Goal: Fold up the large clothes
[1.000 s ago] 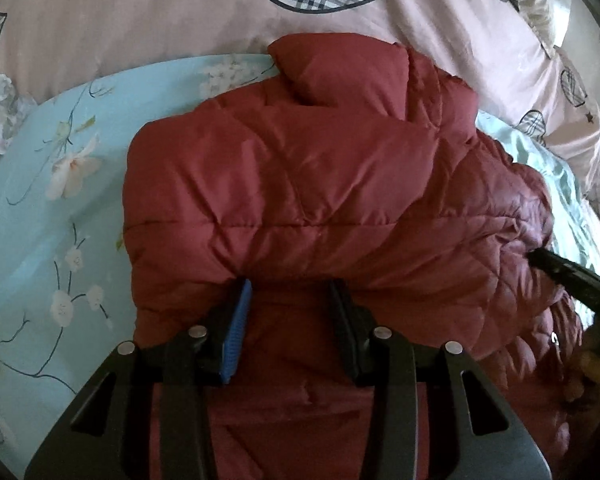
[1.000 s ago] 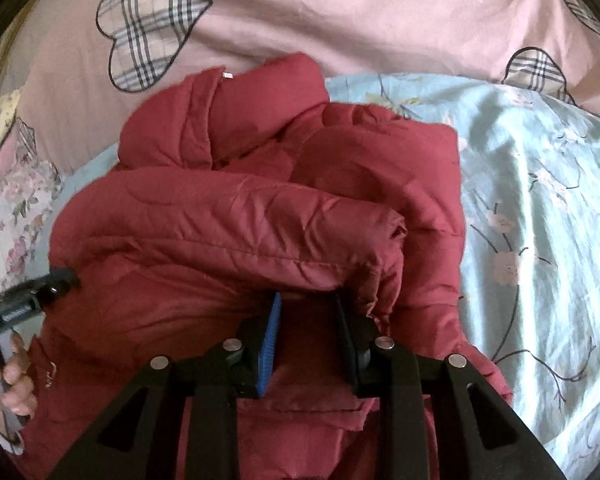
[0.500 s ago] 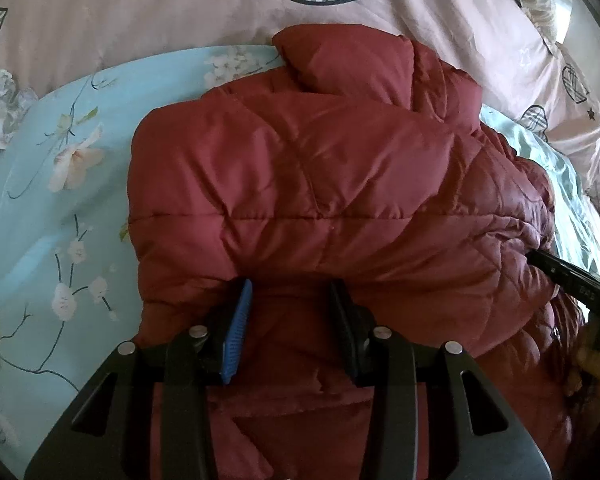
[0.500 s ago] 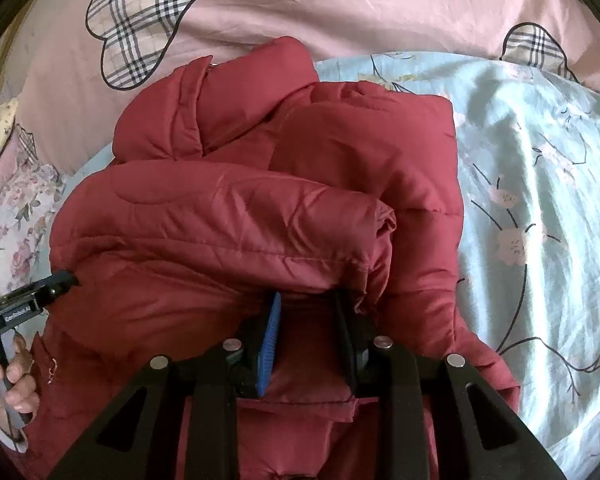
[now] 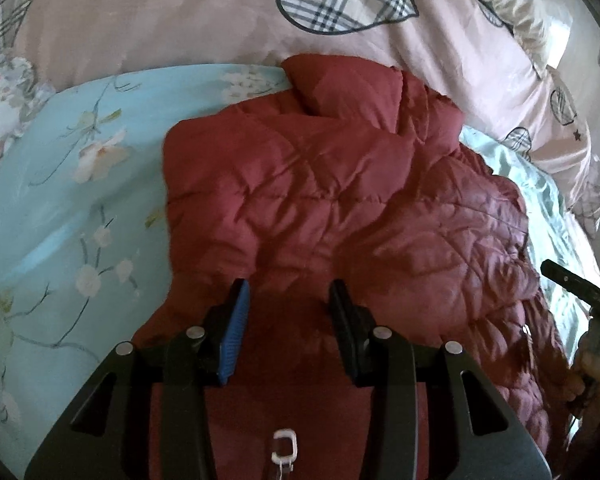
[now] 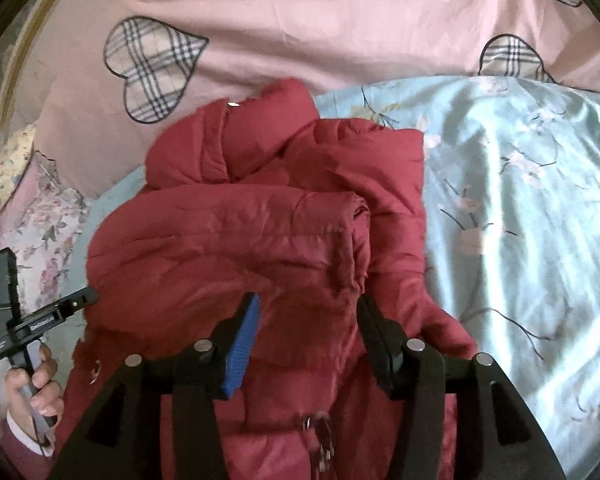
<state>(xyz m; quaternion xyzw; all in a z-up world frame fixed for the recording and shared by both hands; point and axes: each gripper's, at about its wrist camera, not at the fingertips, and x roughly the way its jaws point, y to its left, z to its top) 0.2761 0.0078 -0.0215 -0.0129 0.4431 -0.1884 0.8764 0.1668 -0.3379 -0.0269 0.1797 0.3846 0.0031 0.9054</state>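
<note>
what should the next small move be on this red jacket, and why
Probably draw both back and clear: the left hand-held gripper and right hand-held gripper stand open over the red jacket, which already lies folded over itself on the blue floral sheet.

The red jacket (image 5: pixel 340 208) is running off the bottom edge at six o'clock in both views; its lower folds are lying hidden behind the gripper bodies; a small white clip (image 5: pixel 285 445) at six o'clock is blurring beyond telling.

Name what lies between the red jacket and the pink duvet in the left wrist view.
A strip of blue floral sheet separates the jacket from the duvet at left; near the hood they touch.
</note>
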